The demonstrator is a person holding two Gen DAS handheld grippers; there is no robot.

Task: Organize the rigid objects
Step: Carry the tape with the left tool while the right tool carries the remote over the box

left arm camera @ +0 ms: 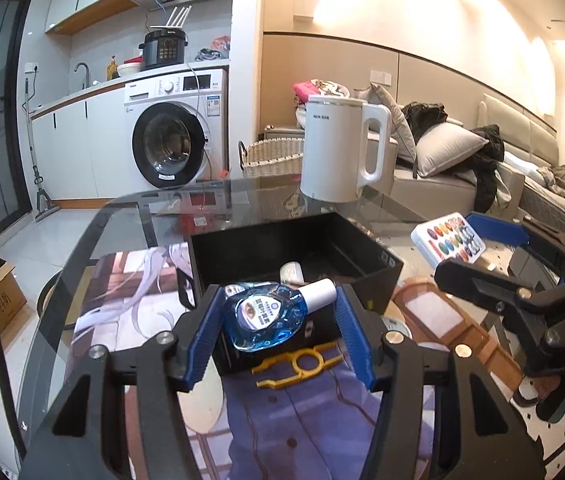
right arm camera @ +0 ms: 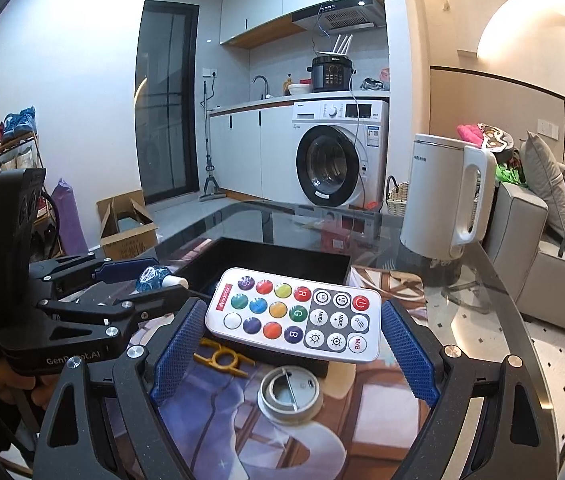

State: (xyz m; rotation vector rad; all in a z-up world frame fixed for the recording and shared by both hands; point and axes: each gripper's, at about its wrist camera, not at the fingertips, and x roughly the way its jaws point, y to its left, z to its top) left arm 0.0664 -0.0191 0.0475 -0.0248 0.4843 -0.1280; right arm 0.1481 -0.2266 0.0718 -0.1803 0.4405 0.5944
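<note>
Left gripper (left arm camera: 278, 320) clamps blue bottle (left arm camera: 262, 316) over black box (left arm camera: 282, 248); right gripper (right arm camera: 294, 344) grips remote (right arm camera: 294, 314) widthwise

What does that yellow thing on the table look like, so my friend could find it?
Find the black box in the middle of the glass table. Just in front of its near wall, on the picture mat, lies the yellow thing: a flat plastic piece with a ring in its middle and thin prongs sticking out. The round grey lid beside it is bigger and not yellow.
</note>
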